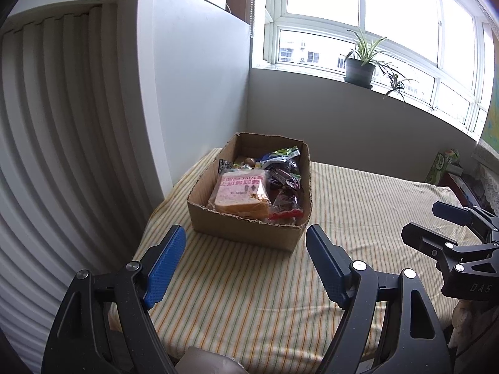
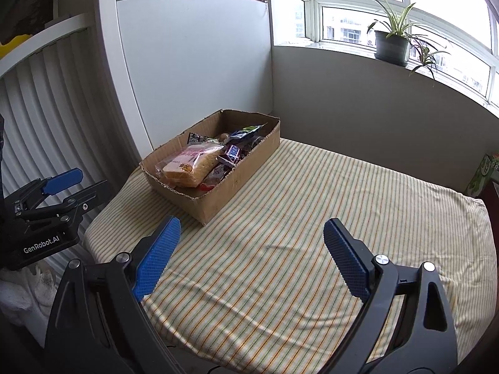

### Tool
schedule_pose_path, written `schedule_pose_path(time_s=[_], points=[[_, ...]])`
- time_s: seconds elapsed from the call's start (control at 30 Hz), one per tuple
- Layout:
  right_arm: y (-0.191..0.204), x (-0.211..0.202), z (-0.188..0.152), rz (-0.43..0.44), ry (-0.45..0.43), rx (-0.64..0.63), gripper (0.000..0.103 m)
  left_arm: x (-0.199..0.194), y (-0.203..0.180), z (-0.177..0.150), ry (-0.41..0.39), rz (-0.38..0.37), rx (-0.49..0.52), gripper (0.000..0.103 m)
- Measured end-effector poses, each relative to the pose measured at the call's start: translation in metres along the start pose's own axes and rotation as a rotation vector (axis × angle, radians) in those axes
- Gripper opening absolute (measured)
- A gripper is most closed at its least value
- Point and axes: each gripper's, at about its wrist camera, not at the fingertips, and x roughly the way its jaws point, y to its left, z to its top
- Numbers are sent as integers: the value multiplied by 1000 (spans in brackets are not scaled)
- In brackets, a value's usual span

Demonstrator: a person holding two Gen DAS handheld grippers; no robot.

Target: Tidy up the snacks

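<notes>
An open cardboard box (image 1: 218, 222) (image 2: 240, 180) stands on the striped cloth at the far left corner. Inside lie a bagged loaf of sliced bread (image 1: 240, 193) (image 2: 193, 163), a Snickers bar (image 2: 232, 152), a green and blue packet (image 1: 280, 154) (image 2: 248, 131) and several dark wrappers. My left gripper (image 1: 244, 230) (image 2: 90, 179) hovers just in front of the box, open and empty. To its right, over bare cloth, my right gripper (image 2: 252, 222) (image 1: 421, 218) is also open with nothing between its pads.
The striped cloth (image 2: 327, 205) covers the whole table top. A white panel (image 2: 193, 62) and a ribbed white wall (image 1: 56, 143) rise behind and left of the box. A potted plant (image 2: 391, 46) sits on the windowsill. A green carton (image 2: 482, 174) stands at the far right.
</notes>
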Motion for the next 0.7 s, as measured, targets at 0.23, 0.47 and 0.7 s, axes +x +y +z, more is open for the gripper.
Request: schedule_pose_path(time_s=[0.23, 0.47, 0.7], points=[[1, 1, -2, 7, 7, 11, 95, -1, -1, 0, -2, -2, -4, 80], [4, 1, -2, 7, 8, 8, 95, -2, -1, 1, -4, -8, -5, 80], [2, 0, -2, 13, 8, 21, 95, -3, -1, 1, -6, -7, -7, 80]])
